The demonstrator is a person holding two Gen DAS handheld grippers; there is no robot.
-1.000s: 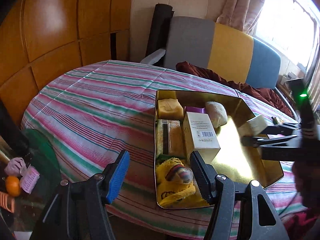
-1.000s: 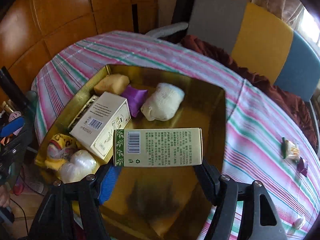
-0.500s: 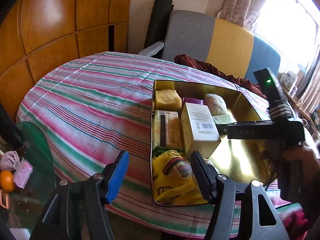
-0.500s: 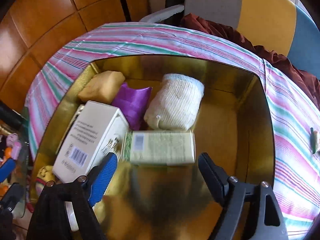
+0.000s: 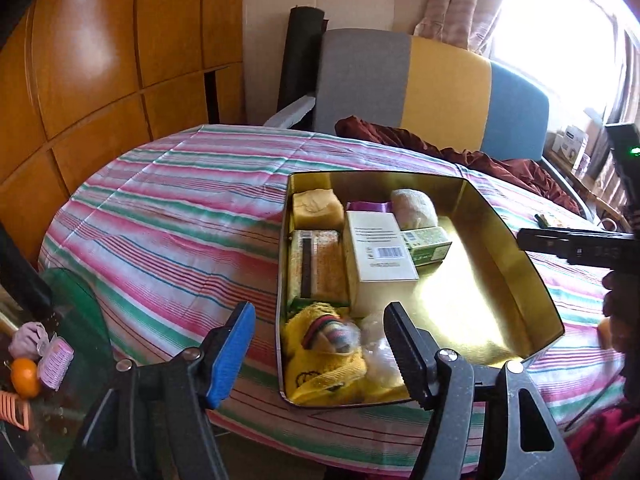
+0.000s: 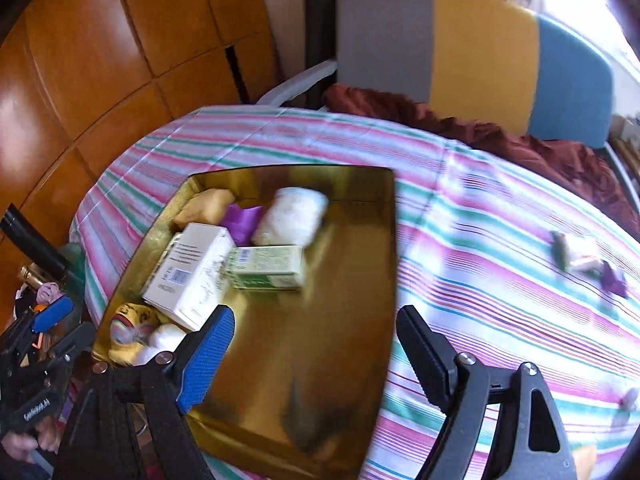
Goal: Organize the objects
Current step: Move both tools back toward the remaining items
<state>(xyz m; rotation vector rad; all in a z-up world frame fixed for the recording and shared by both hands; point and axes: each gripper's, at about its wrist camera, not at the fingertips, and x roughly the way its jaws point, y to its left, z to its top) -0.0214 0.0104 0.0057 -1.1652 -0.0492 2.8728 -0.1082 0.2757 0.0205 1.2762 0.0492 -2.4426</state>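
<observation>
A gold tin tray sits on the striped tablecloth. In it lie a green box, a white box, a white roll, a purple pouch, a yellow block, a patterned box, a yellow cloth. My left gripper is open and empty at the tray's near left corner. My right gripper is open and empty above the tray's bare floor.
Small wrapped items lie on the cloth right of the tray. A grey, yellow and blue chair with a dark red cloth stands behind the table. Wooden panels are at left. An orange and clutter lie low left.
My right gripper opened and let go of the green box, which now lies in the tray beside the white box. The gripper has pulled back and up. The left gripper barely moved.
</observation>
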